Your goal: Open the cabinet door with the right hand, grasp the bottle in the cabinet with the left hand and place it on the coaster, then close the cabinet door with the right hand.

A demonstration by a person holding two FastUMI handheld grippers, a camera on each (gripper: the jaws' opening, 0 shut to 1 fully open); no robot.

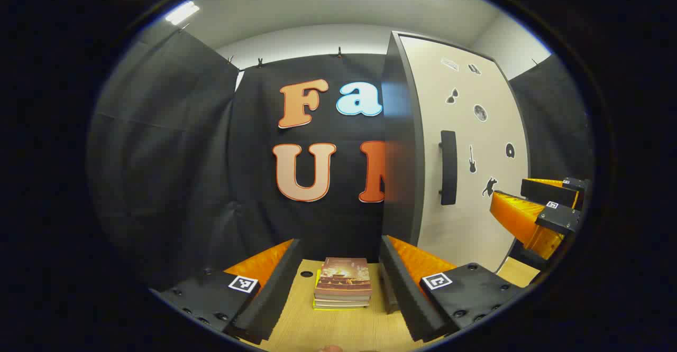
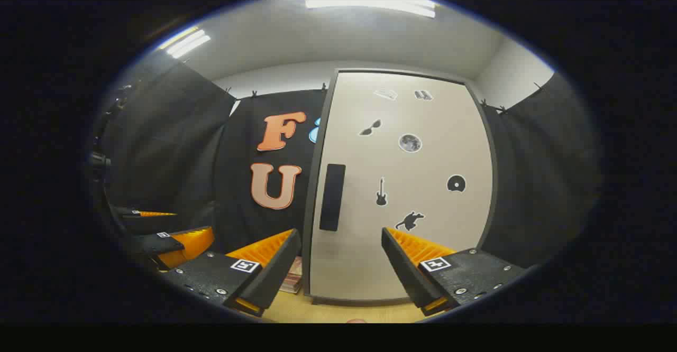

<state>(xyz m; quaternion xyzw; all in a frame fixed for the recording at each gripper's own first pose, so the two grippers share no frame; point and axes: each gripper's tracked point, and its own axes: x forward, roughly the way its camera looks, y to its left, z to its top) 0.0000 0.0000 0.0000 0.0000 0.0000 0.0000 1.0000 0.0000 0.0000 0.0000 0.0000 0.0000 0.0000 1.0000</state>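
Door [image 2: 402, 183] stands shut ahead of our right tool [image 2: 341, 259], whose fingers gape empty, lined up near the handle [image 2: 332, 197] to pull it. Our left tool [image 1: 338, 275] waits agape over books [image 1: 342, 283] on the table [image 1: 328, 331]. Bottle presumably sits behind the door.

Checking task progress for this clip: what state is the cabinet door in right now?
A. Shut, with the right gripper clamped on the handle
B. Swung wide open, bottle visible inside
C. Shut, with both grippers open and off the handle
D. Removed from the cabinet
C. In the right gripper view the cabinet door sits flush in its frame, and the right gripper is spread short of the handle; the left gripper is also spread, over a stack of books.
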